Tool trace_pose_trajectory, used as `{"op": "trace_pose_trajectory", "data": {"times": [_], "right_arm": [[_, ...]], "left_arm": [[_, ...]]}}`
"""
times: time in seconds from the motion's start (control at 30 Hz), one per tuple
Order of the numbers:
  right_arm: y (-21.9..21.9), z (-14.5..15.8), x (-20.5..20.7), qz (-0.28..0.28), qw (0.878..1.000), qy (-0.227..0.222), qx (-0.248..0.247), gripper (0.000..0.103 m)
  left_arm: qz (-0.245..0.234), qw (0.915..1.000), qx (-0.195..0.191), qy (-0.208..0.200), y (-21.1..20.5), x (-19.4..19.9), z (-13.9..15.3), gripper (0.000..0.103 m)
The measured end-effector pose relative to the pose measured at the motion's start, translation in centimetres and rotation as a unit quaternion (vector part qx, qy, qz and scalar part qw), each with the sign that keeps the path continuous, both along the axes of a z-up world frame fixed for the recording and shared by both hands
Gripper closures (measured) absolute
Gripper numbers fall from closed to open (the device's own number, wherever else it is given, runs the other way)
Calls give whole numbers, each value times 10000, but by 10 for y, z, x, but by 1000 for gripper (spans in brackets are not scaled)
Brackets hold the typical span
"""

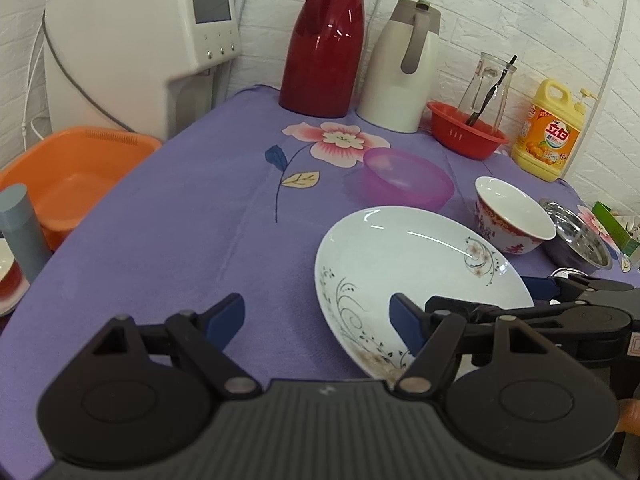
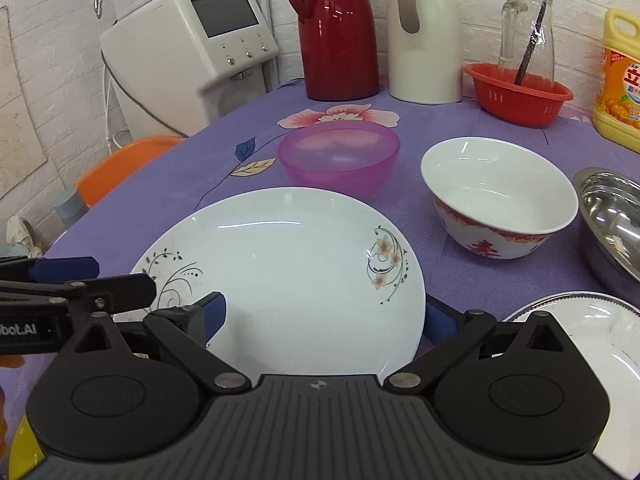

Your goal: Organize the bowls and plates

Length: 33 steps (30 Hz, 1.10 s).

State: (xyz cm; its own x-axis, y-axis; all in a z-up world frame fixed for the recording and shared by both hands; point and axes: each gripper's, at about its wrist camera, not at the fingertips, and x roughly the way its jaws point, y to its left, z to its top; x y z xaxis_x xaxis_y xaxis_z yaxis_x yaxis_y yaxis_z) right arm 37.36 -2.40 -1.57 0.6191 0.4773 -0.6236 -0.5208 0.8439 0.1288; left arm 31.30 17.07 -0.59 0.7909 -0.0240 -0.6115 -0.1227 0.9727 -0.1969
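Observation:
A white plate with a flower print point(image 2: 288, 264) lies on the purple tablecloth, also in the left wrist view point(image 1: 404, 276). My right gripper point(image 2: 324, 318) is open, its fingers on either side of the plate's near edge, the left one over the plate. My left gripper point(image 1: 316, 322) is open at the plate's left edge, its right finger point(image 1: 406, 326) over the rim. A pink plastic bowl point(image 2: 338, 156), a white bowl with red pattern point(image 2: 500, 196) and a steel bowl point(image 2: 612, 216) stand behind and right.
A second white plate point(image 2: 592, 340) lies at the near right. A red thermos point(image 2: 336, 28), white thermos point(image 2: 424, 32), red basket with a glass jar point(image 2: 520, 92) and yellow detergent bottle point(image 2: 620, 80) line the back wall. An orange basin point(image 1: 76, 168) sits left off the table.

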Motion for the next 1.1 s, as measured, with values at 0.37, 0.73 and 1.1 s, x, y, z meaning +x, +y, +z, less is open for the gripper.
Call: {"op": "trace_pose_trajectory", "data": {"times": [0.37,0.73,1.1], "right_arm": [[5,-7,-12,191,9989,-298,-297,0],[6,-13,-13,249,9978,-502,-342,0],[2,-11,-14,59,9983,-524,-255,0]], "left_arm": [[53,9999,-75,111,3,15,-6,30],[-89,9993,129,338,-9,42,-17,31],[-348,9985,243,343,-29,53,-15,47]]}}
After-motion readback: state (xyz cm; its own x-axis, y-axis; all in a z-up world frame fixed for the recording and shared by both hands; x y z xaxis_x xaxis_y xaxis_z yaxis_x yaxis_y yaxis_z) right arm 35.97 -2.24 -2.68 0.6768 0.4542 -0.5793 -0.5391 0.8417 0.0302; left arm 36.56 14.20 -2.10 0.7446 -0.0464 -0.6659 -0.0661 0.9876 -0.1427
